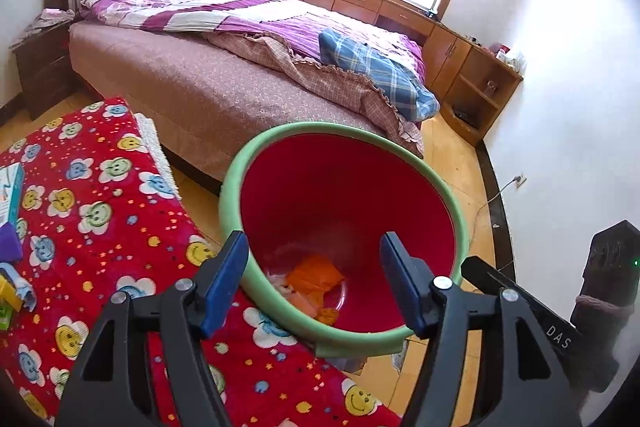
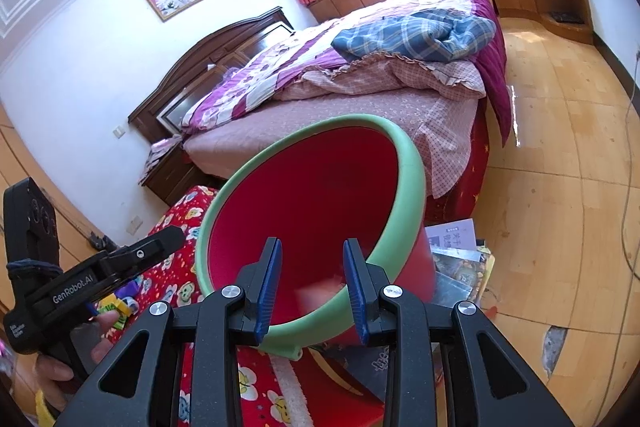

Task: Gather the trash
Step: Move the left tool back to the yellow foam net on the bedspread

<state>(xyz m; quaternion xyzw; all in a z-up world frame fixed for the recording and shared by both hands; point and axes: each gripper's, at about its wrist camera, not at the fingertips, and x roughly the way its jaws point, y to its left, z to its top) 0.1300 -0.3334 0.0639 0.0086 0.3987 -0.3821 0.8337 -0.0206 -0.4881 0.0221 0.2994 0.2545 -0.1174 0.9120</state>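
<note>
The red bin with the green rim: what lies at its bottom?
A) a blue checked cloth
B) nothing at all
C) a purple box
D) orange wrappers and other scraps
D: the left wrist view looks into the red bin and shows orange wrappers with pale scraps on its bottom.

Blurred pink scrap (image 2: 320, 293) inside the bin (image 2: 404, 163), unidentifiable.

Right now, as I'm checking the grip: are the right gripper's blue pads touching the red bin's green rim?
Cannot tell. In the right wrist view the right gripper straddles the green rim with jaws open; contact is unclear.
</note>
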